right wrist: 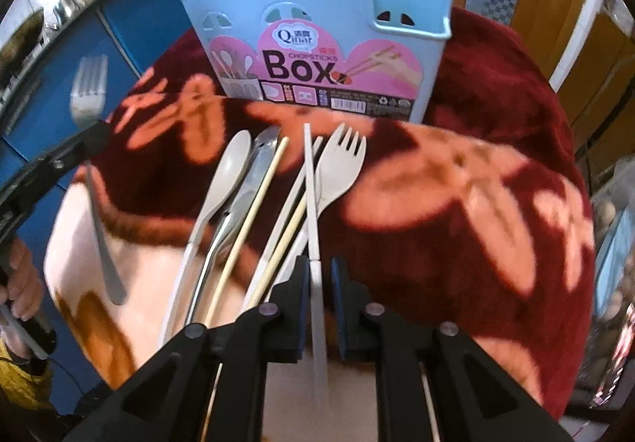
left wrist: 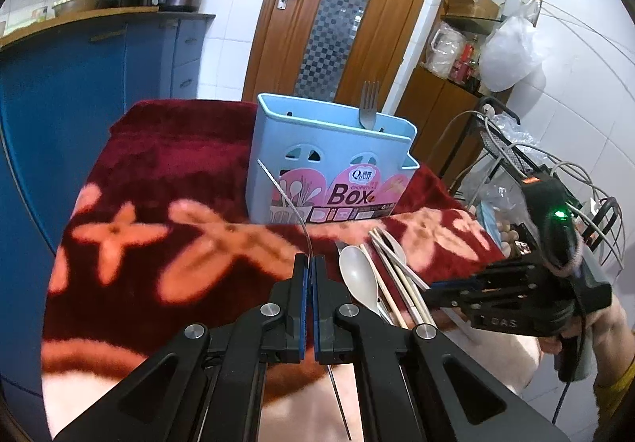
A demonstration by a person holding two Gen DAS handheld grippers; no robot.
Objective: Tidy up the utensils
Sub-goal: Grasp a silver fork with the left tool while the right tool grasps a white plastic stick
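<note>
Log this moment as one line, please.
left tool shut on metal fork | right tool open, astride white chopstick | blue box holds second fork

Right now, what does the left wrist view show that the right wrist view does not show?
Only the left wrist view shows a fork standing in the box, and the wooden door behind it. It sees the left gripper shut on something thin.

Only the right wrist view shows that this is a metal fork. It also shows the beige fork on the cloth and a pale flat stick between the open fingers of the right gripper.

Both show the blue box, beige spoon, wooden chopsticks and red cloth.
</note>
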